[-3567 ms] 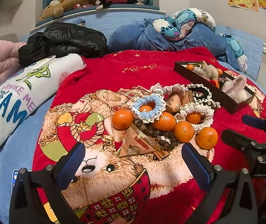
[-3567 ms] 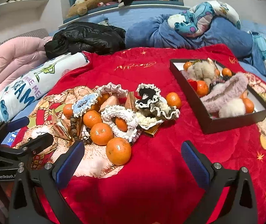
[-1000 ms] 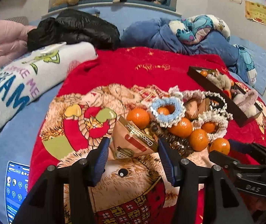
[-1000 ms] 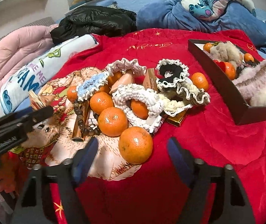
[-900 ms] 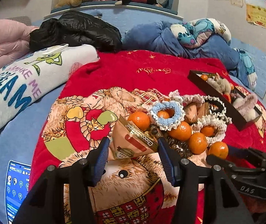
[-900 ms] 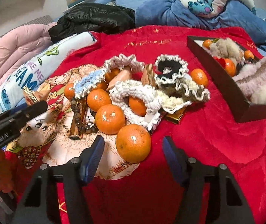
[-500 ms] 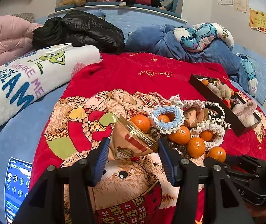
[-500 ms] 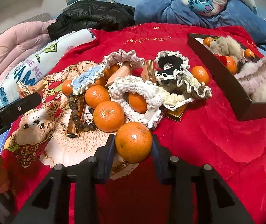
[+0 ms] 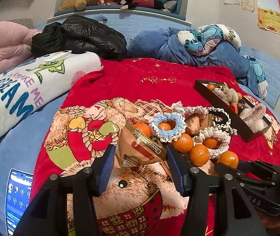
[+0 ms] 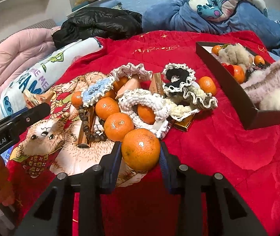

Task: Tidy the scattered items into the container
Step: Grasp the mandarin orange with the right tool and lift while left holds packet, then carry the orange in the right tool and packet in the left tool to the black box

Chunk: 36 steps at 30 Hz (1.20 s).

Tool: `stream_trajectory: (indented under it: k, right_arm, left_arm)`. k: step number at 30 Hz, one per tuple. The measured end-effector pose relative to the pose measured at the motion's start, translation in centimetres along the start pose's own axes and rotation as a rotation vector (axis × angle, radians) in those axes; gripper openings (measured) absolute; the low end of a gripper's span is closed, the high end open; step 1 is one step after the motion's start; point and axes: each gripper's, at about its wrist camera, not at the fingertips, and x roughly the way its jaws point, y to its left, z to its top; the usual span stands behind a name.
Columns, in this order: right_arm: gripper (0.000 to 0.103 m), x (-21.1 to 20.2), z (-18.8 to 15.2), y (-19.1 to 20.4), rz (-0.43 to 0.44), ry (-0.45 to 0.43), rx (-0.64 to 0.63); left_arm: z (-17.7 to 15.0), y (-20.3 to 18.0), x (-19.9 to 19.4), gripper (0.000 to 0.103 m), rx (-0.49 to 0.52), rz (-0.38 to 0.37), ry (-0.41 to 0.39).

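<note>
**Now both grippers hold something over the red blanket**

Clearly, the right gripper [image 10: 140,153] has its jaws clamped on a mandarin [image 10: 141,149]; its blue pads press the fruit's 2 sides. The jaws have just been closing, with that fruit between them. The held mandarin sits at the near edge of the scattered pile, just in front of another loose mandarin [image 10: 118,126].

The left gripper [image 9: 139,157] has its jaws closed on a cone-shaped chocolate packet [image 9: 138,149], the pads touching its left and right edges. The packet's wide printed end points away from the camera, toward the pile.

Behind both grippers lie the remaining items on the red blanket [image 10: 228,147]: several mandarins, a blue crocheted scrunchie [image 9: 167,124] ringed around one fruit, a white crocheted scrunchie [image 10: 144,102] around another, a black scrunchie with white trim [image 10: 178,77], a string of dark beads [image 10: 87,125] and a gold bar-shaped packet [image 10: 184,123].

The dark rectangular box [image 10: 228,82] stands to the right of the pile, apart from it. Inside it are mandarins, fluffy pieces and a pale furry band [image 10: 265,78].

A phone [image 9: 18,196] with a lit screen lies at the left on the blue sheet.
</note>
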Motion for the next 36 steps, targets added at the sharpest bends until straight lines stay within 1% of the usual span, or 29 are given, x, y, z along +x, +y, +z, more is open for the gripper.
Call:
stream_trajectory:
  k: [5, 16, 27, 32, 36]
  right_arm:
    - [0.036, -0.5, 0.1, -0.1, 0.0, -0.016, -0.004]
    - [0.036, -2.5, 0.1, -2.5, -0.023, -0.053, 0.02]
    - [0.036, -6.1, -0.6, -7.1, -0.075, -0.103, 0.065]
    - [0.036, -8.0, -1.1, -10.0, -0.123, -0.126, 0.1]
    - [0.036, -9.3, -1.4, -11.6, -0.145, -0.151, 0.129]
  left_arm:
    - [0.1, -1.1, 0.1, 0.055, 0.01, -0.02, 0.009]
    - [0.2, -4.8, -0.2, 0.054, 0.042, -0.069, 0.01]
    - [-0.1, -10.0, 0.2, 0.055, 0.102, -0.13, 0.018]
    - [-0.2, -12.3, 0.4, 0.054, 0.122, -0.161, 0.026]
    - [-0.3, -14.0, 0.3, 0.055, 0.142, -0.19, 0.022]
